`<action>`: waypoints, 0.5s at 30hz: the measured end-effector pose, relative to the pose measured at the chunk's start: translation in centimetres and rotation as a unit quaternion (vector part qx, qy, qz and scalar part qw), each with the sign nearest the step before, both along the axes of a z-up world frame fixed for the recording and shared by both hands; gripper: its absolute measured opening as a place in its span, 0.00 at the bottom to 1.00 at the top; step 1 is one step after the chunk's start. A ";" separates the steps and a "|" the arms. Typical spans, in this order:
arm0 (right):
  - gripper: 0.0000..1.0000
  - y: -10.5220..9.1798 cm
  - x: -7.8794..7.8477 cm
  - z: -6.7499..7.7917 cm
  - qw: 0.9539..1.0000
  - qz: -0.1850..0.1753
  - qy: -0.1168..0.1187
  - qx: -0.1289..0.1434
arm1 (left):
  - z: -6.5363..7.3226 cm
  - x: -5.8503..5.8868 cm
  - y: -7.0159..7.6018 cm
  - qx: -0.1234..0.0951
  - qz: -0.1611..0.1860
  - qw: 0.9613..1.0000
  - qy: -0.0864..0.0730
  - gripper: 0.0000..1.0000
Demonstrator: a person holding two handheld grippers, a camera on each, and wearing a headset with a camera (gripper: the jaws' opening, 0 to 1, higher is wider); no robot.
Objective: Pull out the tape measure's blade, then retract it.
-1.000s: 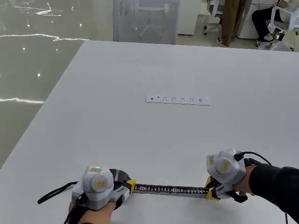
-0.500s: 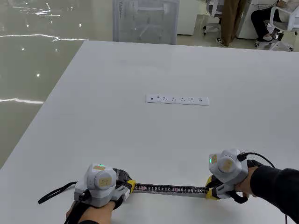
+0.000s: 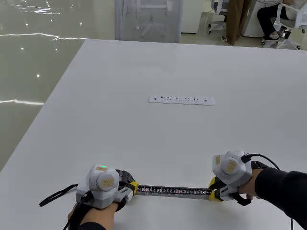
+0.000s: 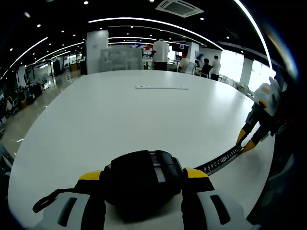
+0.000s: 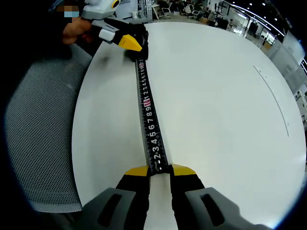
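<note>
I note a large white table, with a white power strip lying flat near its middle. Beyond the far edge is a glossy pale green floor (light reflections on it), a translucent screen and an office chair. In the left gripper view I see a dark ceiling, curved light strips, one vent and bright windows.

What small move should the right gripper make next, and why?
Probably ease the right gripper back toward the case, letting the blade retract. The blade already lies drawn out along the table, its tip pinched in the right gripper, while the left gripper clamps the case.
</note>
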State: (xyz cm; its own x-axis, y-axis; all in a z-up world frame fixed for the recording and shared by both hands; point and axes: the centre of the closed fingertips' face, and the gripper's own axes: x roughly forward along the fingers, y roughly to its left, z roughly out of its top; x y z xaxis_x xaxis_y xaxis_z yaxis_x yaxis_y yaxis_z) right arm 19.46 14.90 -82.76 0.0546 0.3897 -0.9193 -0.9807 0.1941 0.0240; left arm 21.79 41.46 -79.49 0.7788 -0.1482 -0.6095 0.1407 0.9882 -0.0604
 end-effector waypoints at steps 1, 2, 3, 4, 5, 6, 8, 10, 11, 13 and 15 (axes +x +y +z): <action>0.12 0.0 0.1 0.0 1.000 0.000 0.000 0.000 | 0.0 0.0 0.0 0.000 0.000 1.000 0.000 0.60; 0.12 0.1 0.1 0.0 1.000 0.000 0.000 0.001 | 0.0 0.0 0.0 0.000 0.000 1.000 0.000 0.60; 0.12 0.3 0.1 0.0 1.000 0.000 0.000 0.001 | 0.0 0.0 0.0 0.000 0.000 1.000 0.000 0.60; 0.12 0.4 0.1 0.0 1.000 0.000 -0.001 0.002 | 0.0 0.0 0.0 0.000 0.000 1.000 0.000 0.60; 0.12 0.6 0.1 0.0 1.000 0.000 -0.001 0.003 | 0.0 0.0 0.0 -0.001 0.001 1.000 0.000 0.60; 0.12 0.6 0.0 0.0 1.000 0.000 -0.001 0.003 | 0.0 0.0 0.0 -0.001 0.000 1.000 0.000 0.60; 0.12 0.9 0.1 0.0 1.000 0.000 -0.002 0.005 | 0.0 0.0 0.0 -0.001 0.001 1.000 0.000 0.60; 0.12 1.2 0.1 0.0 1.000 0.001 -0.001 0.007 | 0.0 0.1 0.0 -0.002 0.000 1.000 0.001 0.60; 0.12 1.2 0.1 0.0 1.000 0.001 -0.001 0.008 | 0.0 0.1 0.0 -0.002 0.000 1.000 0.001 0.60; 0.13 1.4 0.2 0.0 1.000 0.003 -0.002 0.008 | 0.0 0.1 0.0 -0.002 0.000 1.000 0.001 0.60; 0.13 1.6 0.2 -0.1 1.000 0.004 -0.002 0.010 | 0.0 0.1 0.0 -0.002 0.000 1.000 0.001 0.60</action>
